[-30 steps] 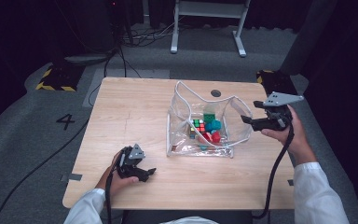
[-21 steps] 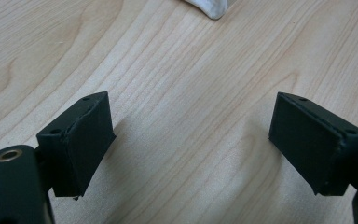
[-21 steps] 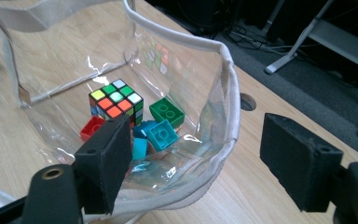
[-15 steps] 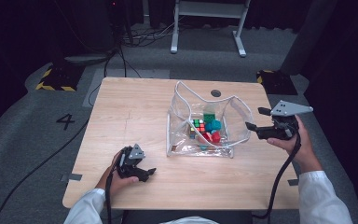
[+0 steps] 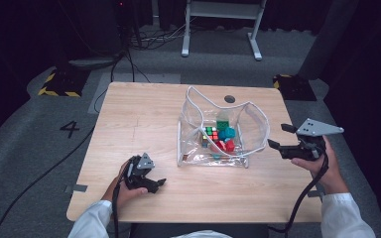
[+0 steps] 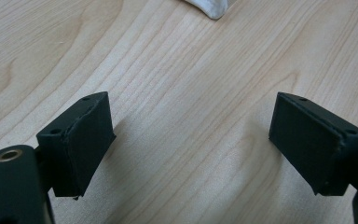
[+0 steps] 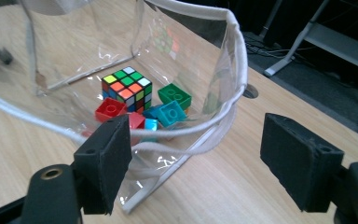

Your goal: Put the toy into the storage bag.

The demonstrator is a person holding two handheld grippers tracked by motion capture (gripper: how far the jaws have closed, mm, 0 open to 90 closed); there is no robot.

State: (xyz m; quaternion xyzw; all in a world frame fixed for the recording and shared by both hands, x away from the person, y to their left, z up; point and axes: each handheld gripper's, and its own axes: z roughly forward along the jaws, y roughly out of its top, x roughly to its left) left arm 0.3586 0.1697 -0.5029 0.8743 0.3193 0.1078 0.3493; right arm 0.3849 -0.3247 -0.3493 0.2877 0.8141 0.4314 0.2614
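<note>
1. At the middle of the bench (image 5: 144,119), a clear bag (image 5: 222,130) is seen standing open, just left of the right gripper (image 5: 284,137), whose jaws are spread wide and empty.
2. In the right gripper view, a puzzle cube (image 7: 127,87) and coloured bricks (image 7: 168,107) are shown inside.
3. At the near left, the left gripper (image 5: 155,181) is held wide, apart from the bag.

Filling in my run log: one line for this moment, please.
left gripper: open, low over table | right gripper: open, beside clear bag | bag: cube, bricks inside
</note>
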